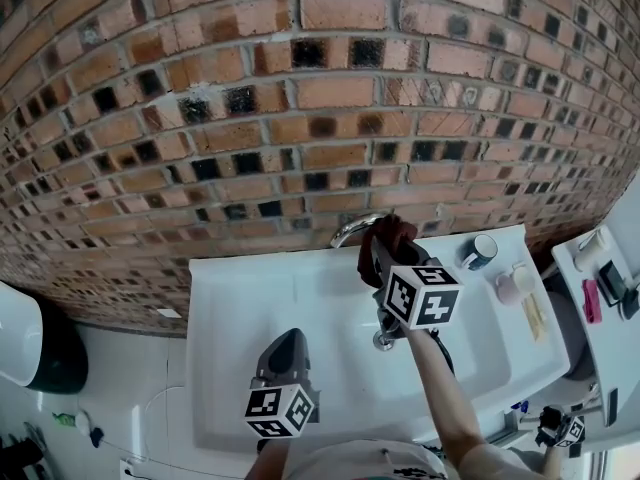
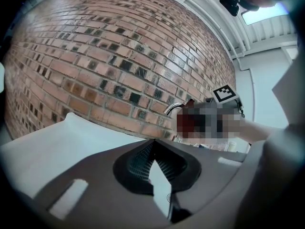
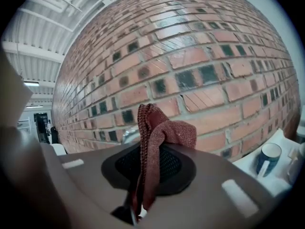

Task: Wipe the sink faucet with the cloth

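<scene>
A curved chrome faucet [image 1: 348, 230] rises at the back of the white sink [image 1: 250, 298], against the brick wall. My right gripper [image 1: 386, 258] is shut on a dark red cloth [image 1: 387, 236], which it holds up against the faucet's right side. In the right gripper view the cloth [image 3: 159, 135] sticks up from between the jaws of the right gripper [image 3: 142, 150], and a bit of the faucet [image 3: 127, 136] shows just behind it. My left gripper [image 1: 288, 342] hovers over the basin's front left, shut and holding nothing. In its own view the left gripper [image 2: 153, 149] points toward the faucet [image 2: 172, 108].
A blue and white cup [image 1: 481, 251] and a pale mug [image 1: 512, 284] stand on the sink's right rim. A white shelf [image 1: 592, 286] with small items lies further right. A white and dark bin [image 1: 25, 338] sits on the floor at the left. The brick wall [image 1: 300, 98] stands right behind the faucet.
</scene>
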A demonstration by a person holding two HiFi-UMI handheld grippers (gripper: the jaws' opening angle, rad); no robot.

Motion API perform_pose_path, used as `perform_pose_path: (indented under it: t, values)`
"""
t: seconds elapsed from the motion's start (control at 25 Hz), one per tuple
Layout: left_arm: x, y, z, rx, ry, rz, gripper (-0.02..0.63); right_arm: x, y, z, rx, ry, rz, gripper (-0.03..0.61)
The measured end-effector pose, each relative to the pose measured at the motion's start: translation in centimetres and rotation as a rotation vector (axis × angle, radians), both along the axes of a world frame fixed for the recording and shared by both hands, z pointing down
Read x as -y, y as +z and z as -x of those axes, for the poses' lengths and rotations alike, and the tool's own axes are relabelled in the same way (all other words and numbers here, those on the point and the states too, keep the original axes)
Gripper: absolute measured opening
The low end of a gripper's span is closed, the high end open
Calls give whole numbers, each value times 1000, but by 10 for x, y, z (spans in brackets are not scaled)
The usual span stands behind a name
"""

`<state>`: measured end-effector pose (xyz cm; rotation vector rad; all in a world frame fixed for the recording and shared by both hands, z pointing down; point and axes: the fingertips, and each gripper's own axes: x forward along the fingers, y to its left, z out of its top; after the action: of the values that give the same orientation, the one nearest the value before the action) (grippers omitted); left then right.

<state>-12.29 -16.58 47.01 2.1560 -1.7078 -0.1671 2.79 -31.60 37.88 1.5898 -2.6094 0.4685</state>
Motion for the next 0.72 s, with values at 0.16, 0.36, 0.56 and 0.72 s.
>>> perform_pose_path:
  t: [0.16, 0.36, 0.56, 0.72]
  values:
    - [-3, -3, 4, -4, -7, -7, 3, -16, -12, 38, -95, -91, -78, 48]
    - [-7, -4, 6, -3, -9, -13, 3, -27, 2, 71, -187, -187, -88, 48]
    - [-9, -5, 14, -4, -27, -15, 3, -33, 31, 99, -250, -272, -37, 48]
    - [-11, -4, 21, -1, -41, -11, 3, -39, 32, 105, -250, -282, -43, 48]
